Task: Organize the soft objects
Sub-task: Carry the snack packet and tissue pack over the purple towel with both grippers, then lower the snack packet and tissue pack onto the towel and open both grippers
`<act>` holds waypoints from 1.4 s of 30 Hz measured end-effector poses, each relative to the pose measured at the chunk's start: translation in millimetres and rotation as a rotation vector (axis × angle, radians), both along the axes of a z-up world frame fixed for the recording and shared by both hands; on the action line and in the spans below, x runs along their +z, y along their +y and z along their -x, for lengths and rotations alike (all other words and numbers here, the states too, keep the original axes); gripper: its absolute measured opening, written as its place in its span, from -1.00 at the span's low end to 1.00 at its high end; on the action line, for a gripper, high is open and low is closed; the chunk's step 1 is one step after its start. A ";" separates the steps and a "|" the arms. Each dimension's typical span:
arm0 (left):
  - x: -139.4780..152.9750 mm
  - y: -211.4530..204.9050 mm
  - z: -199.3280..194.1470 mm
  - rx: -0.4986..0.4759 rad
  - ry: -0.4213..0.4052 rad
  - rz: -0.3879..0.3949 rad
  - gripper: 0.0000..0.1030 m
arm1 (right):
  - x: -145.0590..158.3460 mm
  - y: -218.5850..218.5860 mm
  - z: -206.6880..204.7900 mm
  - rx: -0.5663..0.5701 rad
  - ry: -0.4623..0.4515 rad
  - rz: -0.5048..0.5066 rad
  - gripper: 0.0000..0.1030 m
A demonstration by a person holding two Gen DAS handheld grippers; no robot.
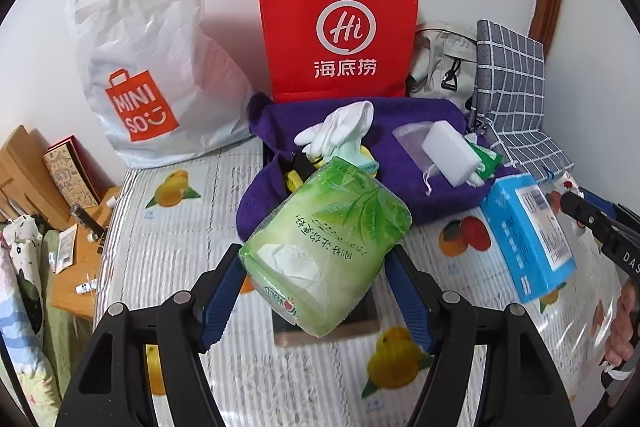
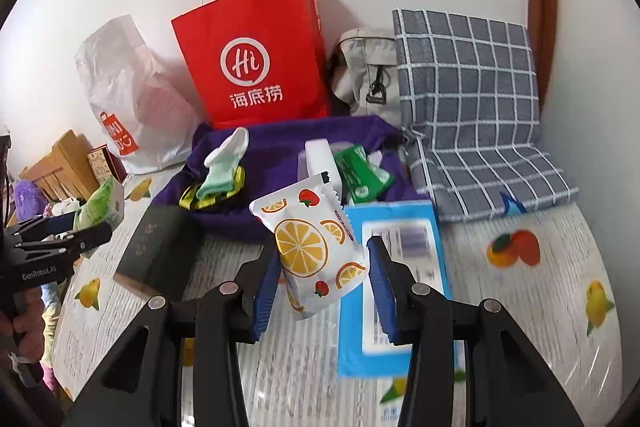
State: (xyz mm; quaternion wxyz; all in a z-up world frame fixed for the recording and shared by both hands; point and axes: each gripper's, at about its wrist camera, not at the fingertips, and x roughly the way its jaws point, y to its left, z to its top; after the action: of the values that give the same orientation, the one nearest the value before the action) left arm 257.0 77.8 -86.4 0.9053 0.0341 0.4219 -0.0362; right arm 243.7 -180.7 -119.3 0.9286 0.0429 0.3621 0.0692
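**Both grippers loaded above the fruit-print table**

Right now my left gripper (image 1: 316, 291) is clamped on a green tissue pack (image 1: 326, 247), its blue pads (image 1: 224, 291) pressing the pack's two sides, and the pack hangs tilted above the fruit-print tablecloth (image 1: 168, 227). My right gripper (image 2: 322, 283) is squeezed on a white snack pouch (image 2: 312, 251) printed with orange slices and strawberries, lifted clear of the cloth.

Just beyond both, in the middle of the table, lies a rumpled purple cloth (image 1: 400, 163). On it rest white gloves (image 1: 340, 127), a mint sock (image 2: 218, 175), a white sponge block (image 1: 452, 151) and a green wipes packet (image 2: 360, 175). A blue box (image 2: 400, 287) lies flat near me on the right; a dark flat box (image 2: 160, 251) lies on the left.

Against the far wall stand a red paper bag (image 1: 340, 27), a white Miniso plastic bag (image 1: 148, 67) to its left, and a grey bag (image 2: 368, 71) and a checked grey cushion (image 2: 468, 79) to its right.
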 end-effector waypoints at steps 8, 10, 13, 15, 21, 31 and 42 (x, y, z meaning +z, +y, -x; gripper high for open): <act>0.3 -7.2 -38.8 0.024 0.006 -0.002 0.35 | 9.3 -2.3 -50.7 0.029 0.007 -0.008 -0.17; 0.4 -9.0 -49.1 0.029 0.008 -0.001 0.35 | 10.4 -3.2 -61.7 0.034 0.011 -0.008 -0.17; 0.6 -11.6 -61.6 0.032 0.009 0.000 0.35 | 11.5 -4.7 -77.6 0.040 0.016 -0.010 -0.16; 0.6 -13.4 -69.9 0.035 0.009 -0.003 0.35 | 12.3 -6.0 -88.1 0.044 0.019 -0.014 -0.16; 0.3 -18.9 -93.3 0.037 0.012 -0.005 0.35 | 13.5 -10.7 -117.5 0.053 0.023 -0.014 -0.15; -14.5 -25.8 -137.0 0.046 0.031 0.025 0.35 | 4.8 -15.9 -171.5 0.075 0.041 -0.042 -0.15; -40.3 -33.9 -158.3 -0.007 0.101 0.032 0.35 | -52.0 -27.3 -207.3 0.057 0.214 -0.076 -0.15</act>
State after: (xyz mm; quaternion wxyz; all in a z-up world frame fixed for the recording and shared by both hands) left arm 415.3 44.0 -126.7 0.8832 0.0193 0.4661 -0.0480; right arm 451.0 -208.0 -171.3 0.8799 0.0747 0.4575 0.1041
